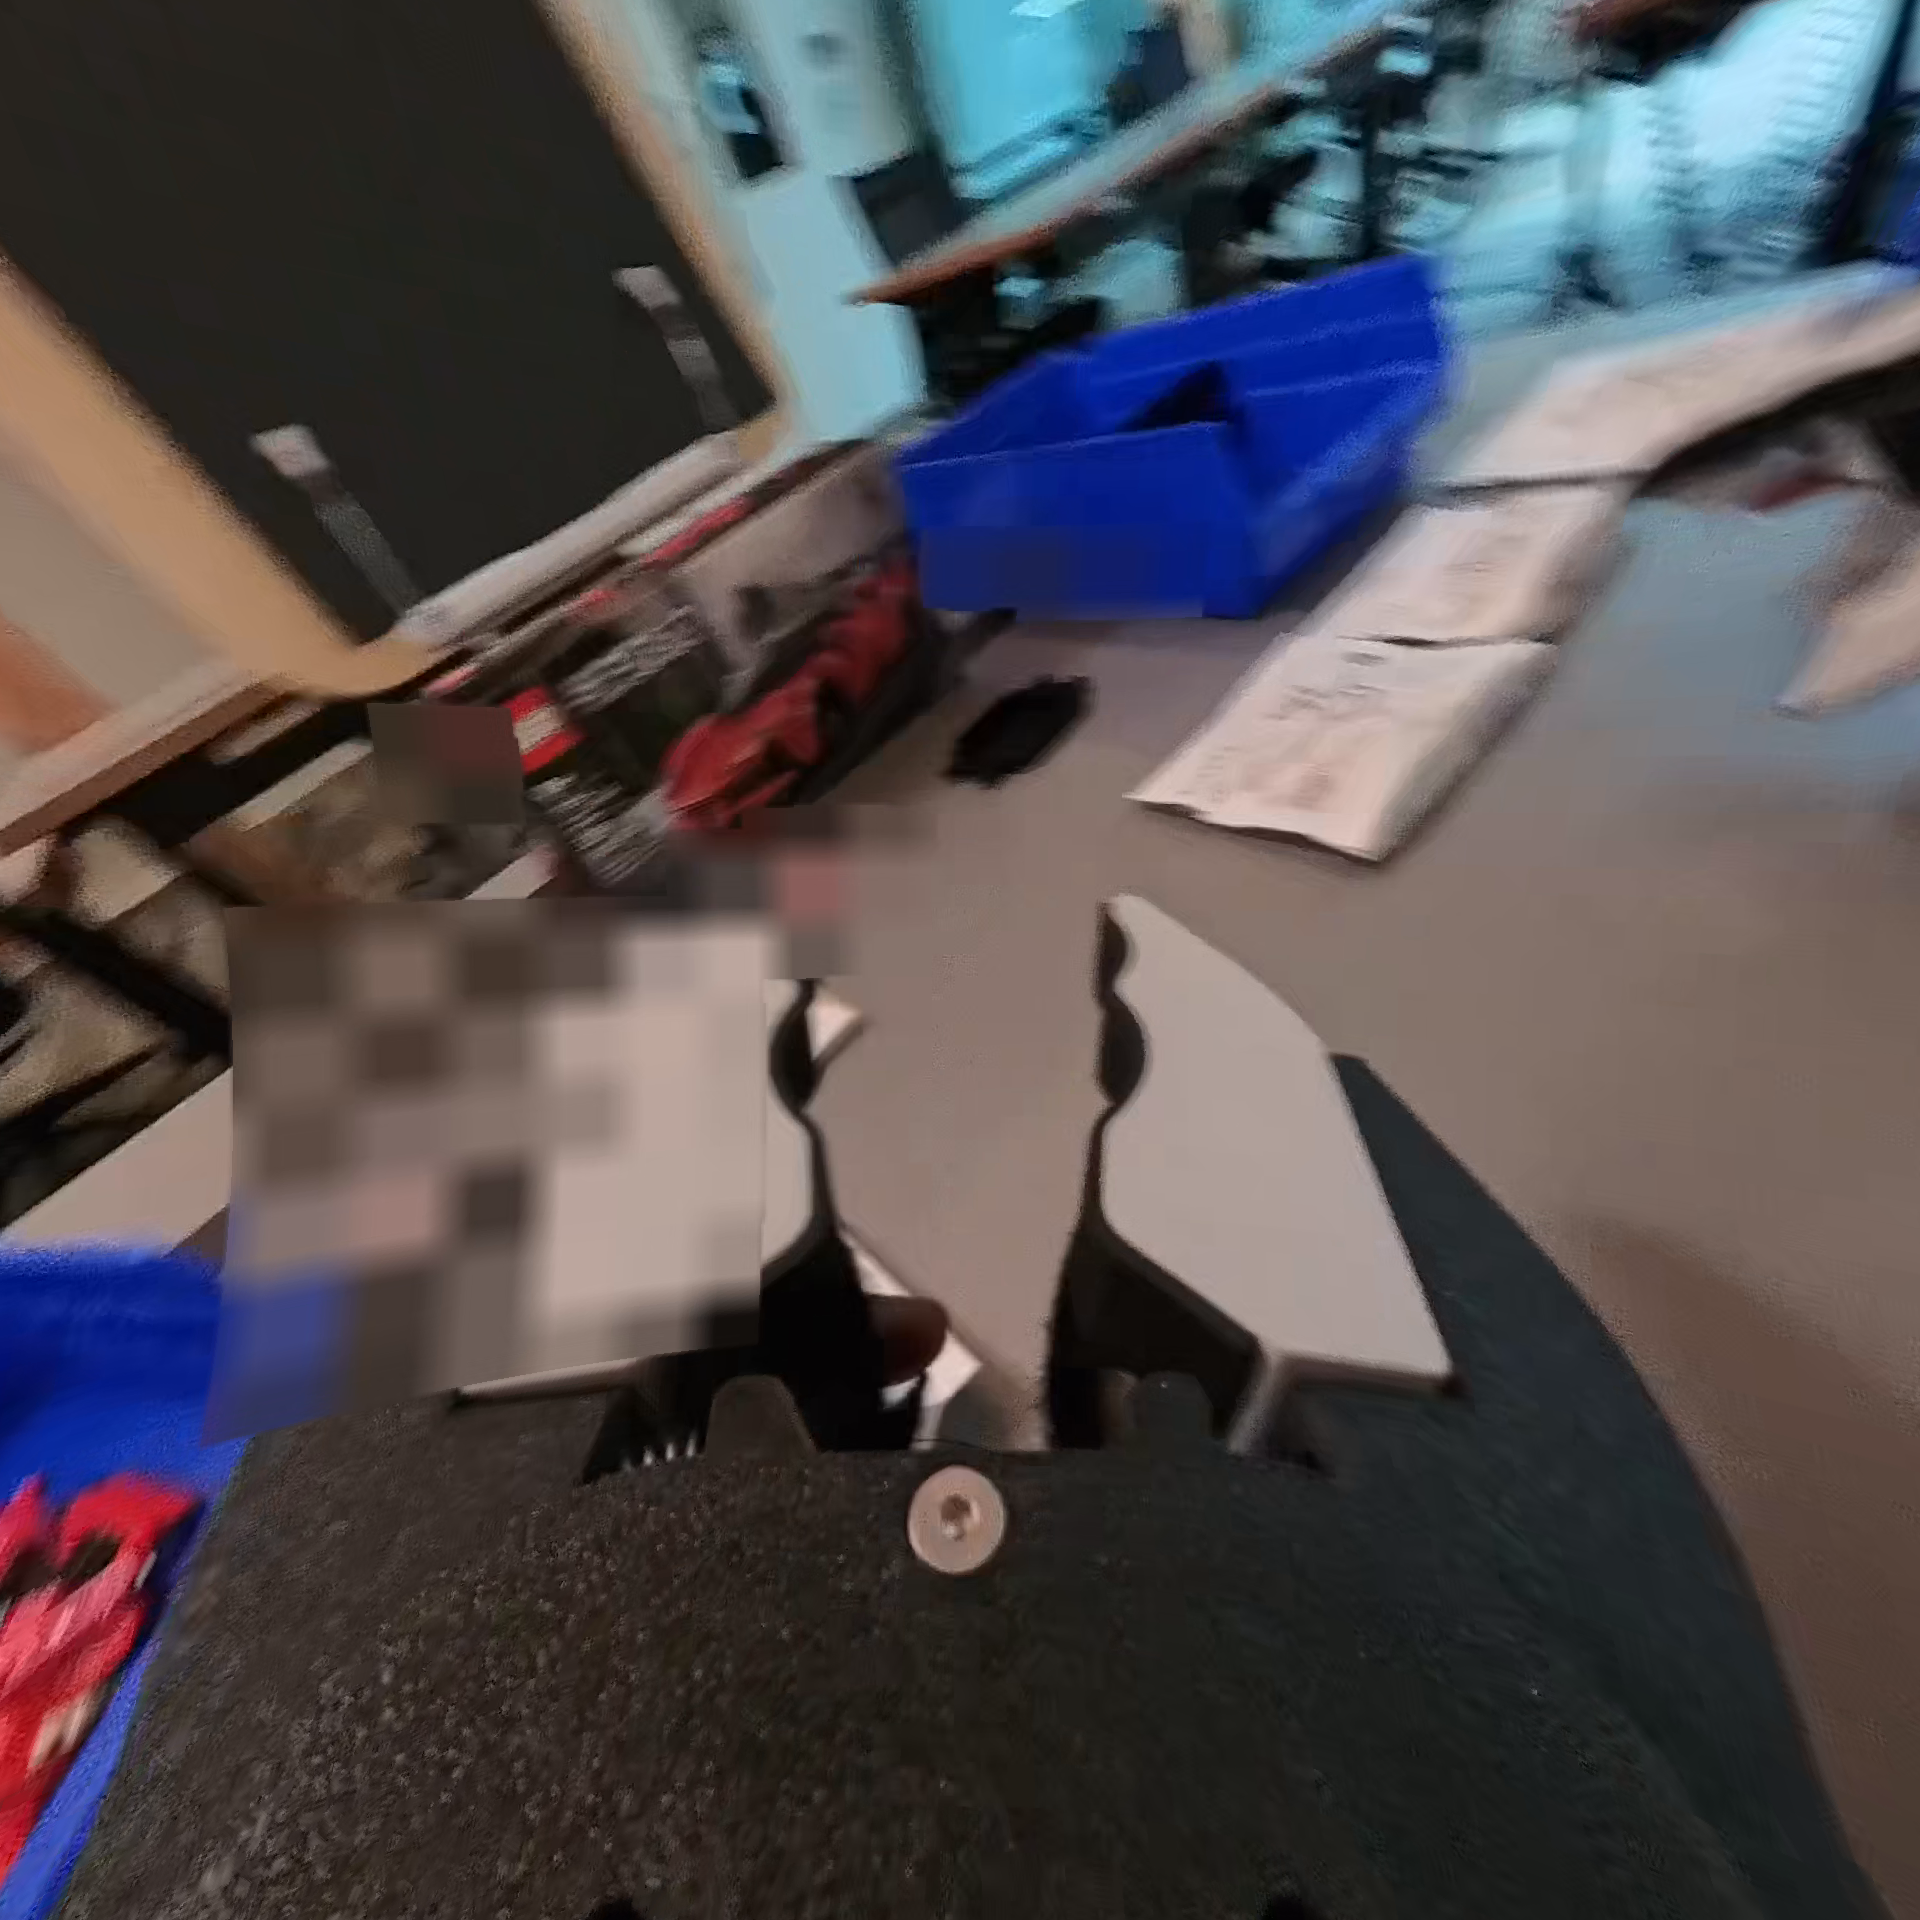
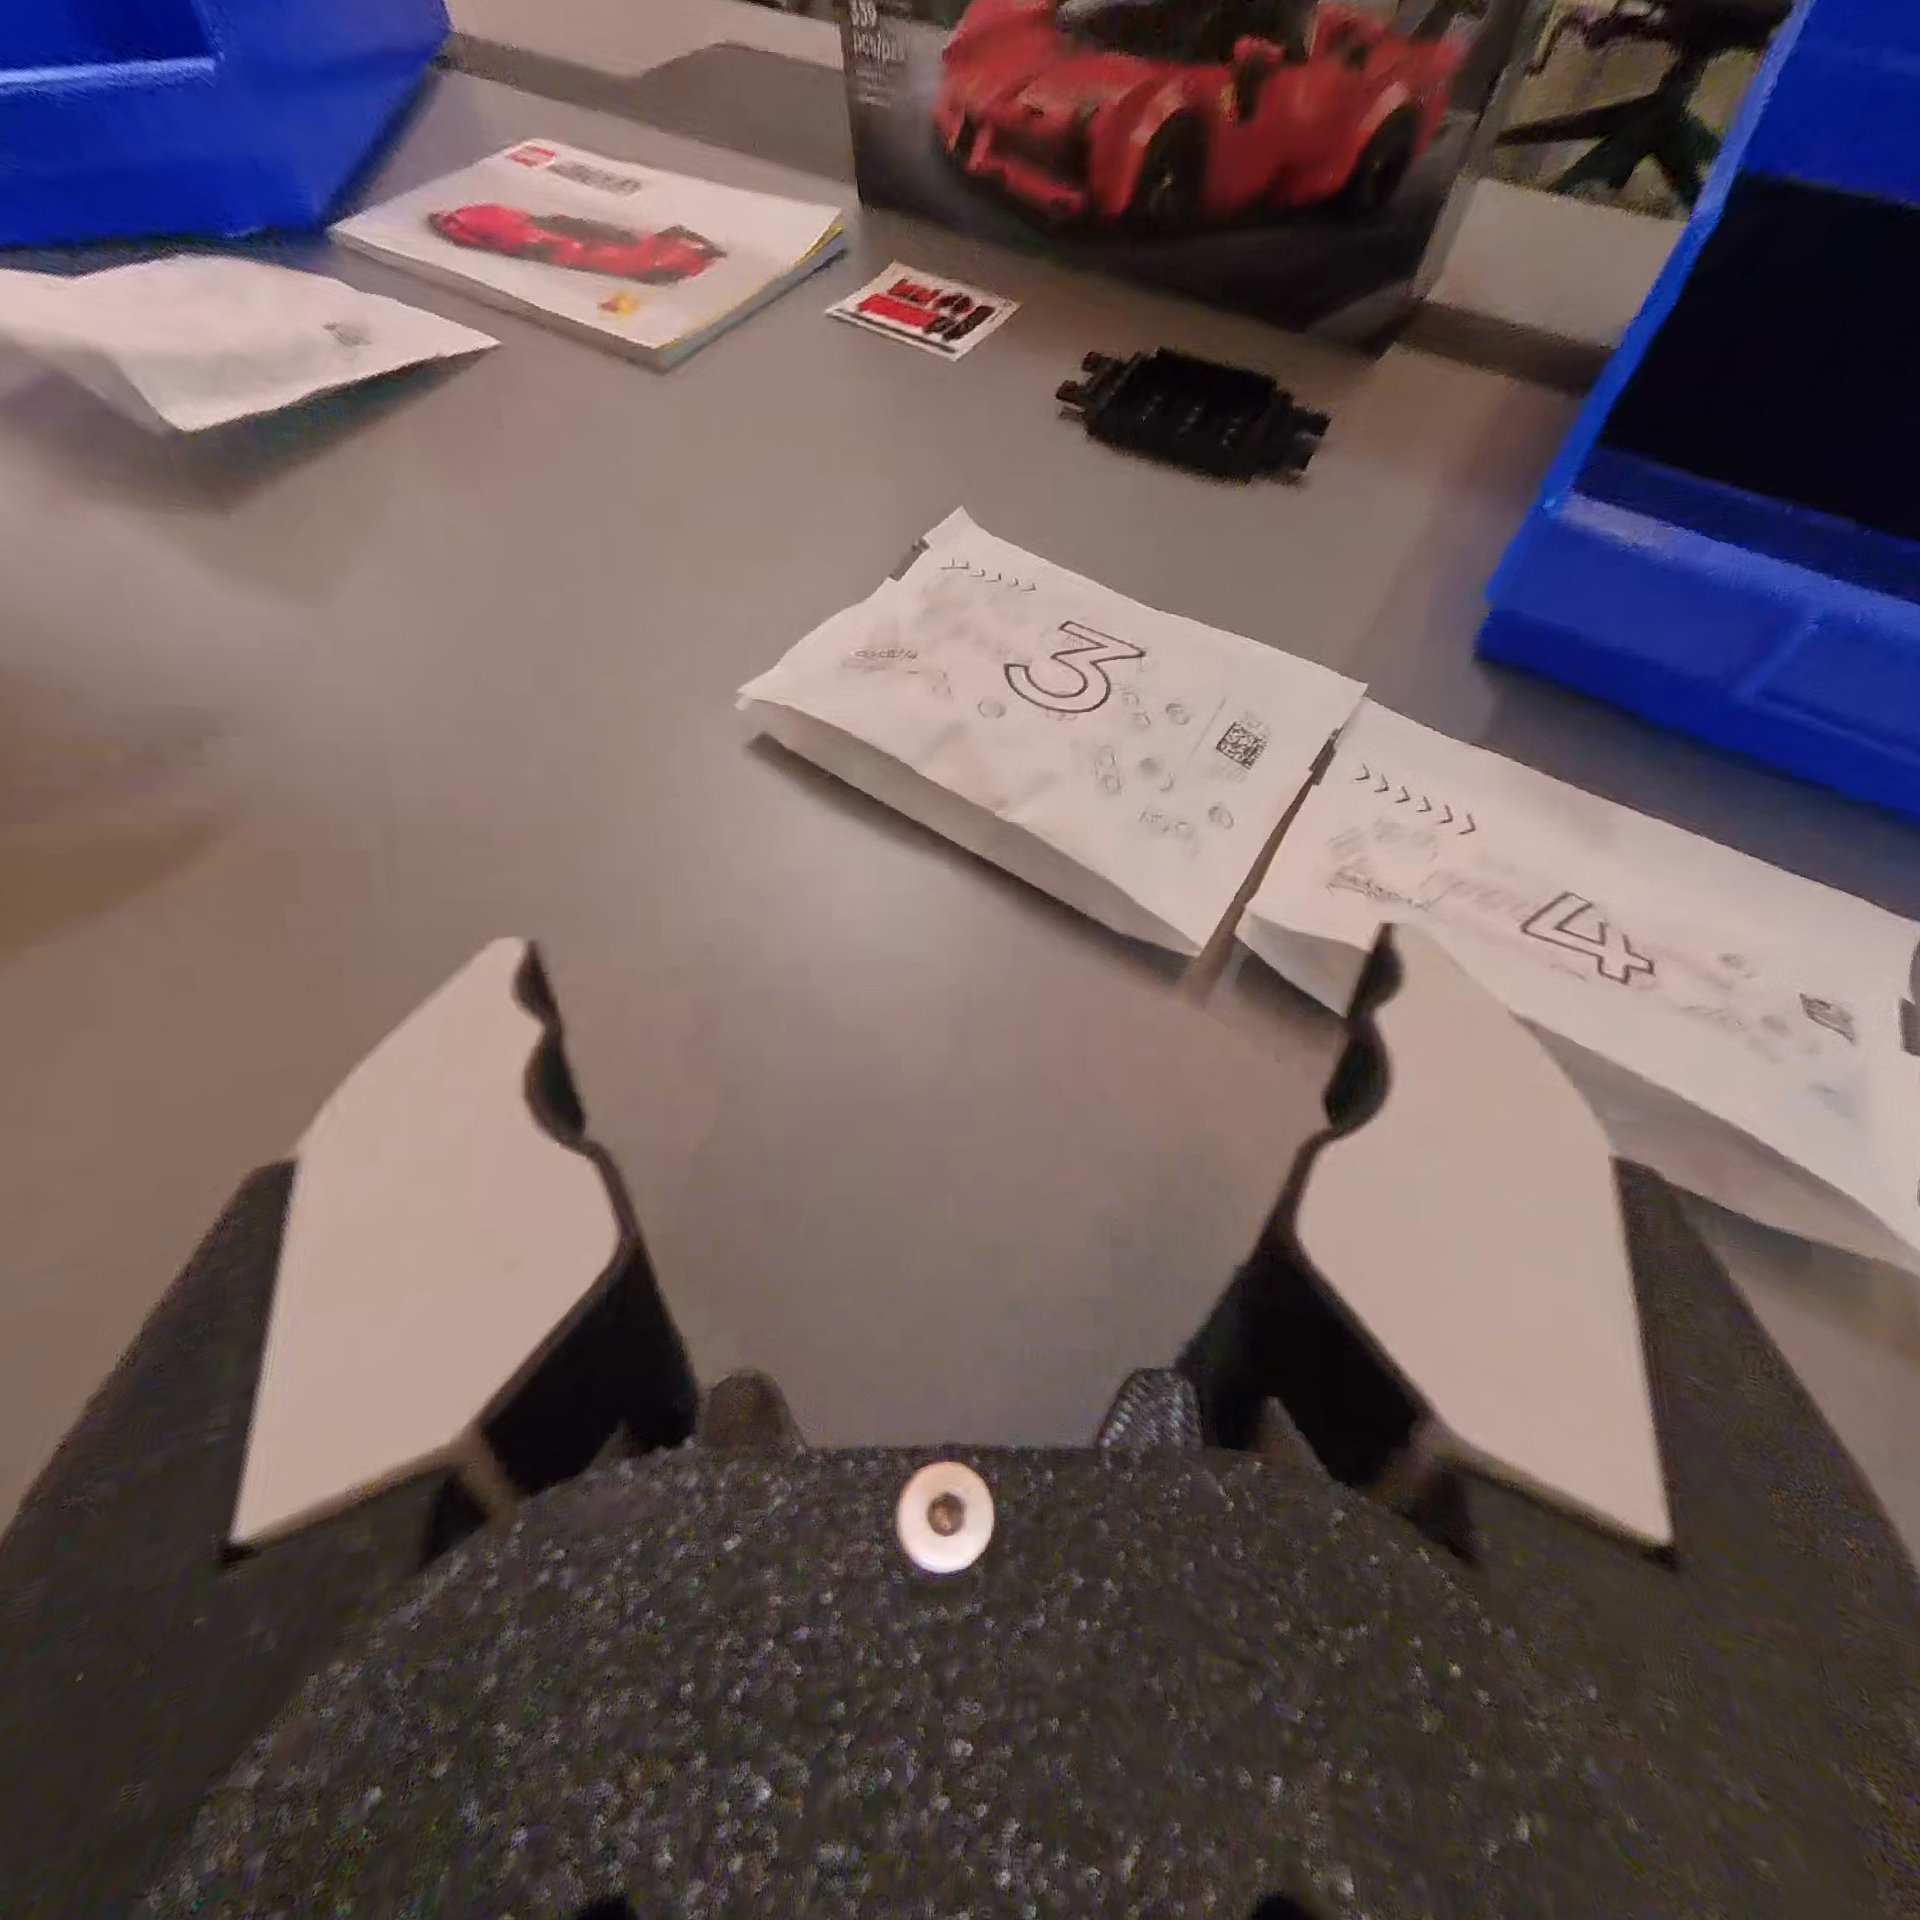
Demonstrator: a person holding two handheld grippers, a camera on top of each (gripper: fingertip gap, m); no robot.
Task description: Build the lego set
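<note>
**Both grippers spread over grey table, nothing held**

Landmark: the toy-car box (image 2: pixel 1174 156).

Right gripper (image 2: pixel 951 987) was wide apart, only bare grey table (image 2: pixel 520 675) between its fingers. Just ahead of it lay two white numbered paper bags (image 2: pixel 1060 727), (image 2: pixel 1579 925); the second ran off the frame edge. Black brick piece (image 2: pixel 1195 410) sat in front of the box, sticker sheet (image 2: pixel 920 310) beside that, booklet (image 2: pixel 592 244) left of the box. Blue bins (image 2: pixel 1745 468) on either side were cut off.

Left gripper (image 1: pixel 951 956) was partly open, tabletop visible in the gap; one finger was mostly covered by a mosaic patch. That whole view was motion-smeared; the box (image 1: pixel 727 644) was barely readable.
</note>
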